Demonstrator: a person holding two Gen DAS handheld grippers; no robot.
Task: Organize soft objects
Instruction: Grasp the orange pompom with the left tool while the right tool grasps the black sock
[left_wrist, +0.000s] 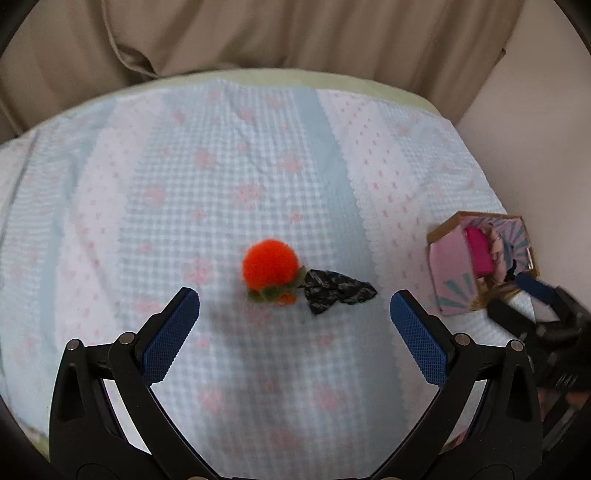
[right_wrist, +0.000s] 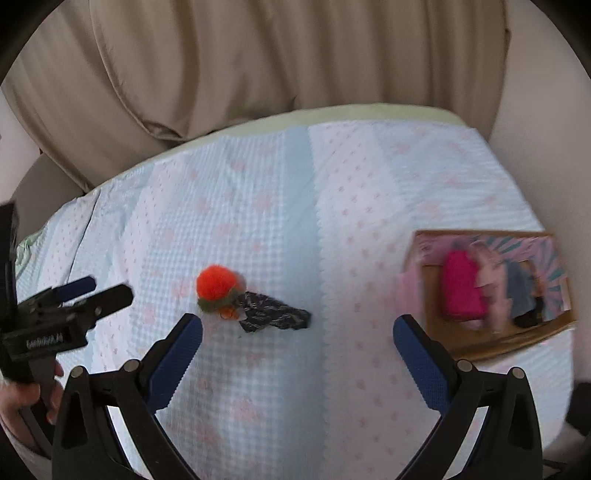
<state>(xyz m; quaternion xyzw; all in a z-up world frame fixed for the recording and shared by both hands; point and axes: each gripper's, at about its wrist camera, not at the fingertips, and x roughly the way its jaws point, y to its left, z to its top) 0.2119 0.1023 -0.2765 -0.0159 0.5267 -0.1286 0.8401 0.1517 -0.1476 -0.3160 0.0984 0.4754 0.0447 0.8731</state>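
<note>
An orange fuzzy plush ball (left_wrist: 269, 267) with a green leafy collar lies on the bed, and a dark patterned cloth (left_wrist: 336, 290) touches its right side. My left gripper (left_wrist: 294, 314) hovers open just short of them, nothing between its fingers. In the right wrist view the ball (right_wrist: 216, 282) and cloth (right_wrist: 275, 314) lie left of centre. My right gripper (right_wrist: 297, 336) is open and empty above the bedspread. A cardboard box (right_wrist: 436, 325) with pink lining holds a magenta item (right_wrist: 461, 291) and other soft things.
The bed wears a pale blue and white bedspread (left_wrist: 236, 166) with pink flowers. Beige curtains (left_wrist: 258, 33) hang behind it, a wall rises at right. The box (left_wrist: 448, 284) sits near the bed's right edge. A hand (right_wrist: 22, 402) holds the left gripper's handle.
</note>
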